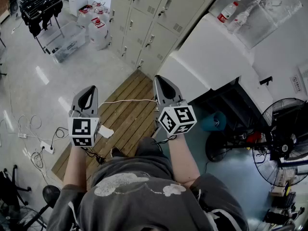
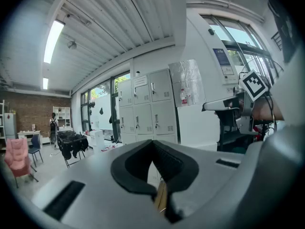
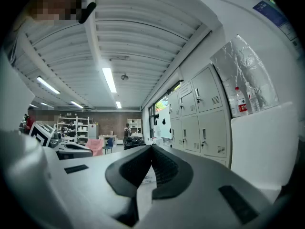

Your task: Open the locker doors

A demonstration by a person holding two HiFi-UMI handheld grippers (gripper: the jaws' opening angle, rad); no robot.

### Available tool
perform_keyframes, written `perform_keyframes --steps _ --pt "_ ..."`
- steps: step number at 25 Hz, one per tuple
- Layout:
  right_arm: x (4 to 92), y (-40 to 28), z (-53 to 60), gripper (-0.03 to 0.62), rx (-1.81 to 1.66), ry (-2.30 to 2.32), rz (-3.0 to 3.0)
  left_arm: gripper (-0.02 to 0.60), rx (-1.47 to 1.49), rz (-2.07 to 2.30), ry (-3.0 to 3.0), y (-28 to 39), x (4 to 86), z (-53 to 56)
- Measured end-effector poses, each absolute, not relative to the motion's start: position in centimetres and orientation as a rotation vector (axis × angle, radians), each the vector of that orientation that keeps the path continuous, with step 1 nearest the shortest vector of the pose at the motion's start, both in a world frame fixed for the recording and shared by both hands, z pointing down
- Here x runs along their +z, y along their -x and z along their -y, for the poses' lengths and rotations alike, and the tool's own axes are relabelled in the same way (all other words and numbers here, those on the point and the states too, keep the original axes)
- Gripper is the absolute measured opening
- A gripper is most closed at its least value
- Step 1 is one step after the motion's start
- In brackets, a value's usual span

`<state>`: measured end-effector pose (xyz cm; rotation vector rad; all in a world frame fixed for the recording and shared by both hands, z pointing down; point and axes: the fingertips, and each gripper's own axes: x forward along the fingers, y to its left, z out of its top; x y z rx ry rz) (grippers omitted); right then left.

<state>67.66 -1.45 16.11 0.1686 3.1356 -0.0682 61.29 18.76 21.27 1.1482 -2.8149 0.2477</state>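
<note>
the lockers [image 1: 149,13] are found ahead of both grippers and well apart from them: a bank of pale grey sheet-metal doors set in rows, and every door in view is closed. each door is a flat, stiff rectangle with a small louvred vent and a small latch handle [image 3: 203,134] near one edge.

the doors are judged to be light and rigid, each swung on hinges down one side. the painted steel is likely to be smooth and slippery, so no hold is offered by the flat face. hold is best taken at the latch handle, which is judged small enough to be pinched between the pads and drawn back. a sticking latch or a rattling, springy panel is to be expected.

the left gripper [image 1: 90,88] is held with its jaws brought together, the black ribbed pads meeting at the tips, and nothing is gripped. the right gripper [image 1: 159,79] is held the same way, pads pressed together and bare. both shells are of smooth grey plastic, tapering to a point.

below the grippers a slatted wooden platform [image 1: 126,113] is laid. a white boxy cabinet [image 1: 216,57] stands ahead and to the right of the right gripper.
</note>
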Motion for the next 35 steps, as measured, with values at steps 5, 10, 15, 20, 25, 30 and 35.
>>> perform_keyframes --steps 5,10,15,20,25,30,35 --pt "16.4 -67.0 0.8 0.028 -0.077 -0.17 -3.152 0.009 0.235 2.816 -1.166 -61.1 21.0 -19.3" --pt "17.7 -66.3 0.0 0.028 -0.1 -0.187 -3.179 0.009 0.165 2.8 -1.123 -60.5 22.3 -20.8" --pt "18.8 -64.7 -0.1 0.028 -0.111 -0.203 -3.192 0.009 0.137 2.802 -1.133 -59.1 21.9 -20.7" --pt "18.0 -62.0 1.9 0.031 -0.206 -0.132 -3.115 0.009 0.154 2.801 -1.118 -56.5 21.8 -19.8" --pt "18.4 -58.2 4.3 0.258 -0.293 -0.166 -3.086 0.009 0.182 2.771 -1.089 -53.2 23.1 -18.4" --pt "21.7 -53.5 8.8 0.299 -0.327 -0.103 -3.118 0.009 0.236 2.746 -1.096 -48.3 25.2 -16.0" --pt "26.0 -44.1 16.3 0.302 -0.346 -0.053 -3.1 0.009 0.321 2.775 -1.116 -38.5 28.4 -10.3"
